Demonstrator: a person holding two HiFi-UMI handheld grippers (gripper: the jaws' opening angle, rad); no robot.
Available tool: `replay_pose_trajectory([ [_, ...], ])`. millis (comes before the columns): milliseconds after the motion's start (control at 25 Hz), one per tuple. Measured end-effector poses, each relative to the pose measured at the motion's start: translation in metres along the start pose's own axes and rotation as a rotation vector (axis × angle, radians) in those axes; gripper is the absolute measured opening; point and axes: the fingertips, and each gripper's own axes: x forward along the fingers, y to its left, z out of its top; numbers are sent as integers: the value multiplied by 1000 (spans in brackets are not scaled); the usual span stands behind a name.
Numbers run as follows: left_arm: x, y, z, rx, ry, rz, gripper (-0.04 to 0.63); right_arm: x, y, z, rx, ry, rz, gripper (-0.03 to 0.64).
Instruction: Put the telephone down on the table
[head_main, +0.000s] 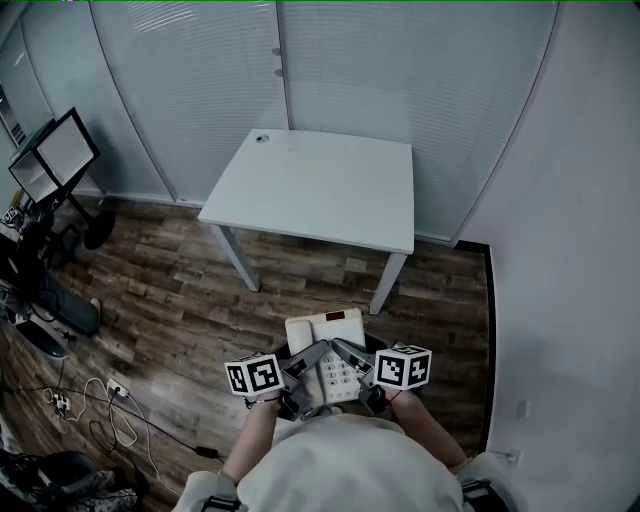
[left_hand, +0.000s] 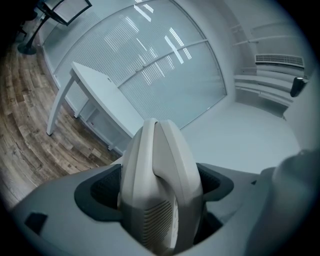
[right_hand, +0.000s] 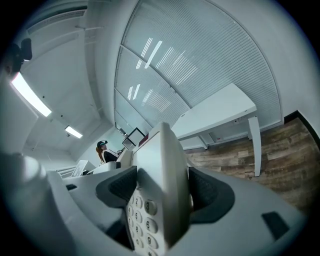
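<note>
- Open wood floor (head_main: 300, 285) lies between the carried telephone (head_main: 328, 335) and the counter (head_main: 320, 190), whose white top is bare.
- Glass wall (head_main: 200, 80) closes off the counter's far side; a white wall (head_main: 570, 250) stands near its right.
- Monitors (head_main: 55, 155) and cables (head_main: 110, 410) crowd the left.

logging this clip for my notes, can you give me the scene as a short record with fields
item: off-white plastic desk telephone with handset and number keypad
left tongs: shut on the telephone's handset edge
right tongs: shut on the telephone's keypad edge
item position: held in the air close to the person's body, above the brown wood-plank floor
target: white rectangular table, ahead of the person, apart from the telephone
task status: telephone not yet set down
</note>
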Motion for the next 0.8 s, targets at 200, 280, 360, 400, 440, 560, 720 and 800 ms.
replay_pose_trajectory([
  [200,10,4,5,4,12,-1,440,5,-7,7,10,-7,-1,324],
  [280,13,6,10,6,16,-3,440,8,-10,10,14,-11,-4,324],
  [360,18,10,16,7,18,-3,440,14,-13,15,17,-14,-5,324],
  [400,20,12,20,7,19,-3,440,17,-15,18,18,-14,-6,324],
  [440,21,14,22,6,20,-3,440,20,-16,20,20,-13,-6,324],
  [560,26,20,33,1,20,-3,440,31,-19,27,21,-9,-7,324],
  [720,33,33,49,-10,19,2,440,49,-24,39,26,-2,-10,324],
  [800,37,39,57,-20,20,2,440,57,-28,45,27,7,-15,324],
])
